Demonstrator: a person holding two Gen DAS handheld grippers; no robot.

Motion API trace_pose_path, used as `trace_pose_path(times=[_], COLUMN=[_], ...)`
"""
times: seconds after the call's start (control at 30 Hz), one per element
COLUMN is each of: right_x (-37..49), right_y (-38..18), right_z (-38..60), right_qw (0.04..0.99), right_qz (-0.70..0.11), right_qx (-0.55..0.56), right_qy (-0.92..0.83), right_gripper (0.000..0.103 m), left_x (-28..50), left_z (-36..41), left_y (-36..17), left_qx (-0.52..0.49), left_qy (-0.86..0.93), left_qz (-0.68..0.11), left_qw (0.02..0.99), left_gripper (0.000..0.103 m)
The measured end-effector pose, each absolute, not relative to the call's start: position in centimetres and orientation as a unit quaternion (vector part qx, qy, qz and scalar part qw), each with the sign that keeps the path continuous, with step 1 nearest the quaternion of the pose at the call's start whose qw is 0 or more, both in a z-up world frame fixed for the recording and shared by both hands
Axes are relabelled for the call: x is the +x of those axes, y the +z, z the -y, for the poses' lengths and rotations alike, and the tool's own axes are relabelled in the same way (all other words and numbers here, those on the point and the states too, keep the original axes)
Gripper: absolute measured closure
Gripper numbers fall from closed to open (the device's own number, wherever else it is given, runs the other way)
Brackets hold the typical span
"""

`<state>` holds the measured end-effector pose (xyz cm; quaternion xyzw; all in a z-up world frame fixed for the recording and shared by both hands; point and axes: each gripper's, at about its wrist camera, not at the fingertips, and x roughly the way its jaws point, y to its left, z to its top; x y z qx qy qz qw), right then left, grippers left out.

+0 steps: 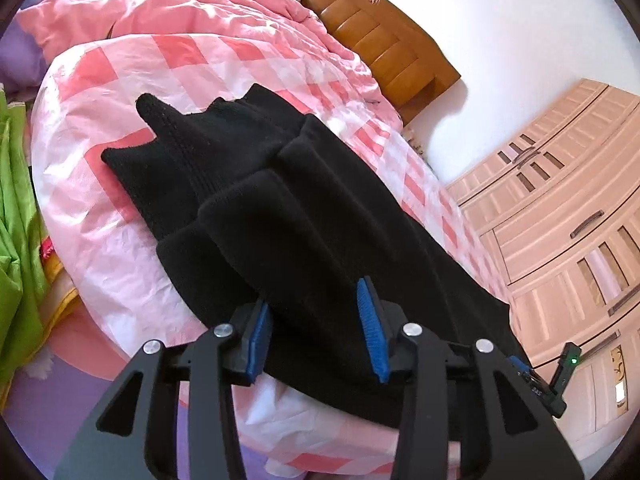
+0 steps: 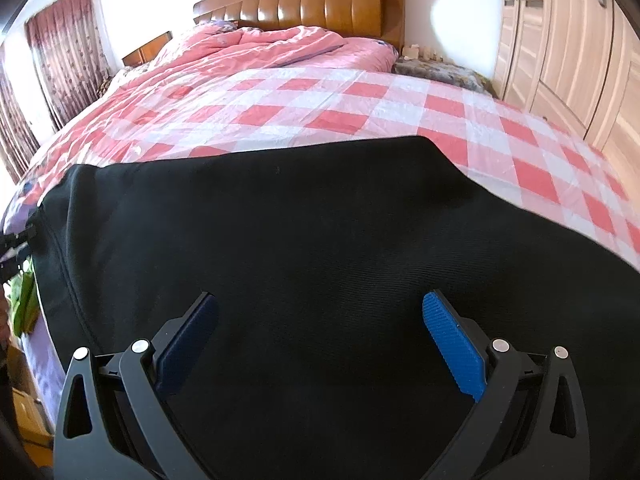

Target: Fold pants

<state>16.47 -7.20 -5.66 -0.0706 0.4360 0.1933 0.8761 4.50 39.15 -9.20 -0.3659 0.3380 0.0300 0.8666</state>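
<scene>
Black fleece pants lie folded across a bed covered in a pink-and-white checked sheet, their cuffs and layered folds stacked toward the far end in the left wrist view. The left gripper angles downward over the near edge of the garment, its blue ribbed pads parted, with a ridge of black cloth lying between them; the pads do not appear to press on it. The right gripper tilts steeply down over a broad flat stretch of the same pants, its jaws spread wide and nothing clamped, the blue pads hovering on either side above the fabric. Behind the pants lie a rumpled pink quilt and a brown padded wooden headboard. A pale wooden wardrobe stands along the right wall, and dark red curtains hang at the left.
</scene>
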Motion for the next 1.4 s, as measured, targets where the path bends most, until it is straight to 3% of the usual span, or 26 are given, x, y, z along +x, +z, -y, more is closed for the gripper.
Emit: trace_pose_path(times=[0.17,0.23,0.33,0.43,0.47,0.6,0.63,0.7,0.97,1.0,1.07,1.4], right_x=[10.7,8.7,6.6,5.5,5.3,4.5,4.4,4.4,3.0,2.7,2.4,1.7], right_y=[-3.7,-3.7,-4.4,-5.5,-5.9,-6.2,-6.2,-6.4,-7.2,-7.2,-6.9,-3.8], right_z=[2.8,0.9,-1.7,-3.5,-3.9,-5.5,-5.9,-6.7,-7.3,-7.4,-7.4,-5.7], right_qw=[0.86,0.846,0.822,0.799,0.794,0.785,0.785,0.786,0.79,0.79,0.793,0.807], right_qz=[-0.384,-0.366,-0.351,-0.352,-0.354,-0.342,-0.336,-0.328,-0.283,-0.275,-0.265,-0.249], right_qx=[-0.121,-0.147,-0.176,-0.201,-0.206,-0.227,-0.234,-0.257,-0.316,-0.326,-0.328,-0.284], right_qy=[0.315,0.358,0.412,0.444,0.449,0.464,0.466,0.457,0.443,0.44,0.441,0.454], right_gripper=[0.005,0.018,0.023,0.04,0.04,0.041,0.049,0.058,0.061,0.074,0.092,0.096], left_x=[4.7,4.8,4.7,4.6,4.6,4.5,4.4,4.2,4.0,4.0,4.1,2.7], left_z=[-38.2,-38.1,-38.2,-38.4,-38.4,-38.8,-38.9,-39.0,-39.5,-39.5,-39.5,-38.5], left_y=[-9.0,-9.0,-9.1,-9.2,-9.2,-9.3,-9.3,-9.1,-7.6,-7.4,-7.0,-5.1], left_qx=[-0.334,-0.335,-0.342,-0.348,-0.348,-0.348,-0.349,-0.354,-0.384,-0.386,-0.387,-0.361], left_qy=[0.04,0.041,0.036,0.034,0.032,0.036,0.037,0.032,0.01,0.008,0.007,0.019], left_qz=[-0.349,-0.349,-0.347,-0.345,-0.346,-0.348,-0.347,-0.341,-0.321,-0.319,-0.315,-0.311], left_qw=[0.875,0.874,0.872,0.871,0.871,0.87,0.87,0.87,0.866,0.866,0.867,0.879], left_gripper=[0.064,0.064,0.06,0.061,0.061,0.089,0.095,0.095,0.095,0.095,0.095,0.095])
